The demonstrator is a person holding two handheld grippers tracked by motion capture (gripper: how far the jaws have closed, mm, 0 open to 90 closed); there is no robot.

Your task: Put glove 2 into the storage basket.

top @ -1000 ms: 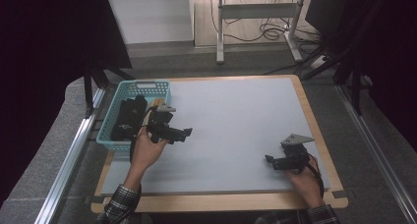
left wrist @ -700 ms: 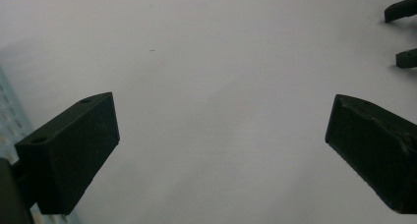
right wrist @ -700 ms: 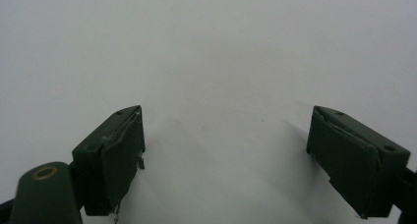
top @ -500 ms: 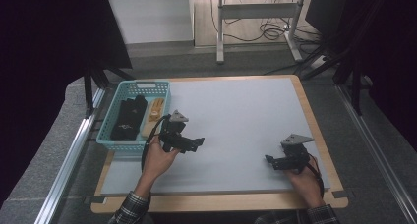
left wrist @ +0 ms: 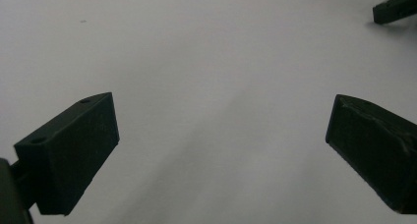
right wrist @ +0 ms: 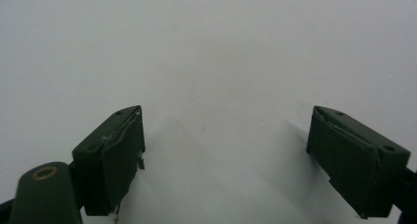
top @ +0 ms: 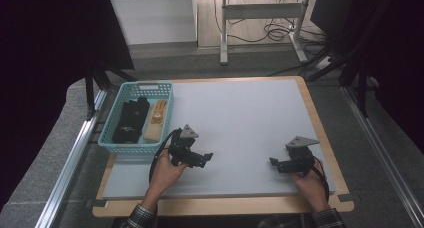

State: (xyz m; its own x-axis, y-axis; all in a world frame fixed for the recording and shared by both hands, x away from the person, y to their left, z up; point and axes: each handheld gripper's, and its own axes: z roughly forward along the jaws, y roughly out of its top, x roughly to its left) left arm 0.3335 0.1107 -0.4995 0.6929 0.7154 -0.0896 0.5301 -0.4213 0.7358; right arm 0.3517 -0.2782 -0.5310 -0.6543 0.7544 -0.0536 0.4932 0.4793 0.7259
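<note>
teal plastic marks the basket (top: 111,138) at the table's left edge in the high view, with a black folded item (top: 130,120) and a tan one (top: 156,119) lying side by side inside it. over the last second your left gripper (top: 204,158) has come away from the basket rim, where it hovered 1 s ago, and now sits out over the bare grey mat (top: 240,118), just beside the basket's near right corner; your right gripper (top: 274,162) has stayed put near the mat's right edge. in the left gripper view, the 2 black jaws stand wide apart with nothing between them, only mat beneath, and the tip of the other gripper (left wrist: 395,7) pokes in at the top right. in the right gripper view, the jaws are likewise spread and empty over plain mat. so the hand left the basket with nothing taken: both items are inside it, and, as i judge it, the pick-out has yet to begin. you'd need to go back to the basket.
</note>
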